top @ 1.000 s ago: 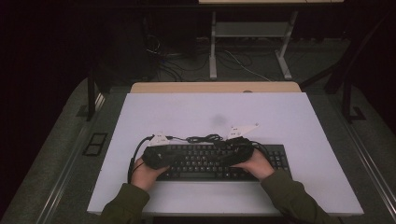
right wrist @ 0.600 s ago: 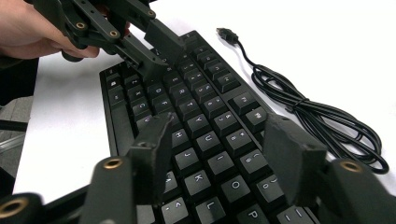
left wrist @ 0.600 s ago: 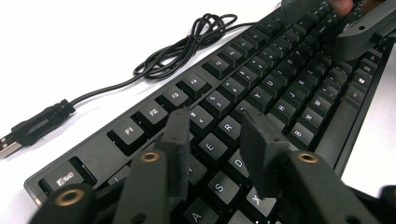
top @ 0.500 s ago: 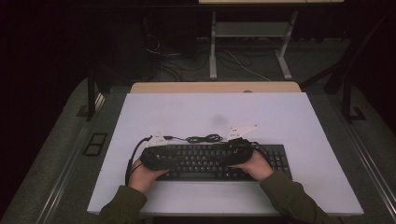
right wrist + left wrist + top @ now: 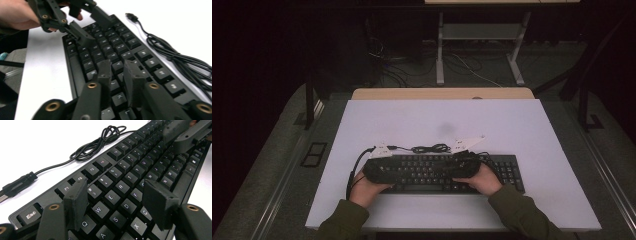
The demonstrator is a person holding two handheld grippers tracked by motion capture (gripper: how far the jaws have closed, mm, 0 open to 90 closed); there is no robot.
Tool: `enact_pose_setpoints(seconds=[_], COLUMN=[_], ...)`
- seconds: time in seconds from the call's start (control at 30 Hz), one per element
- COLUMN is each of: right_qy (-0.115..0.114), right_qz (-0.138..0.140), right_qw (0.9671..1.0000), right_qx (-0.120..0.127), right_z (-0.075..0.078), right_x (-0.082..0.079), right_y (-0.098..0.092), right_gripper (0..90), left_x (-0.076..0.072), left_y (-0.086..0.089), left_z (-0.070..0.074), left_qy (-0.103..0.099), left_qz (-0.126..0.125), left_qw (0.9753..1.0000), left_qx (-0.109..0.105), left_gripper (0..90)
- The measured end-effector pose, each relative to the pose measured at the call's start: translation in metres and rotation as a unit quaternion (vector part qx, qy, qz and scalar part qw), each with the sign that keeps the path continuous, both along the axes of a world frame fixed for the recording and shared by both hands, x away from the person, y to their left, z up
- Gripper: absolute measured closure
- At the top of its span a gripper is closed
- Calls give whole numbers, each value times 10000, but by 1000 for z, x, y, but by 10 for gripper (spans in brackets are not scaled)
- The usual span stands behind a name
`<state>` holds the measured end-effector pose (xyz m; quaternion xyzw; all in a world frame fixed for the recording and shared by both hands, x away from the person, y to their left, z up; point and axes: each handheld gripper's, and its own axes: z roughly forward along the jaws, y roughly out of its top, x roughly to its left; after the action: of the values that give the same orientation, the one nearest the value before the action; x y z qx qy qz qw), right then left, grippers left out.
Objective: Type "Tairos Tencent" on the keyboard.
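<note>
Over a black keyboard (image 5: 447, 172) lying long-axis nine-to-three at the table's (image 5: 522, 125) near edge, the left gripper (image 5: 117, 202) hovers wide open and empty above the letter keys, the right gripper (image 5: 119, 75) narrowly parted and empty toward three o'clock.

Dim surroundings, bright table, perhaps slight blur.

One keyboard (image 5: 447, 171), one coiled cable (image 5: 430, 148) (with a single plug), two grippers, one table (image 5: 422, 120)
</note>
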<state>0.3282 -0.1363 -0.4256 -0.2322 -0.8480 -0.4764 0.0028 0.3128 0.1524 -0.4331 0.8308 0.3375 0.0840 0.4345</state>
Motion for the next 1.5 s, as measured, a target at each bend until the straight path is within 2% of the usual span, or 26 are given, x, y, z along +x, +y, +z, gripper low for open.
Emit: enact_pose_setpoints(seconds=[0.2, 0.3, 0.57, 0.87, 1.5], right_qy=[29, 22, 34, 82, 80], right_qz=[178, 242, 319, 370, 404], right_qw=[9998, 9997, 9994, 9986, 9975], right_qx=[-37, -53, -134, -373, -566], right_z=[0, 0, -4, -12, -17], right_x=[-4, -5, -8, -9, -11], right_y=[5, 8, 14, 22, 27], right_gripper=[884, 893, 893, 894, 895], left_x=[0, 0, 0, 0, 0], left_y=[0, 0, 1, 1, 1], left_z=[0, 0, 0, 1, 1], left_qy=[-30, -40, -51, -69, -86], left_qz=[1, 8, 28, 50, 63], left_qw=[10000, 10000, 10000, 10000, 9999], left_qx=[9, 18, -11, -40, -49], left_gripper=[325, 322, 313, 305, 303])
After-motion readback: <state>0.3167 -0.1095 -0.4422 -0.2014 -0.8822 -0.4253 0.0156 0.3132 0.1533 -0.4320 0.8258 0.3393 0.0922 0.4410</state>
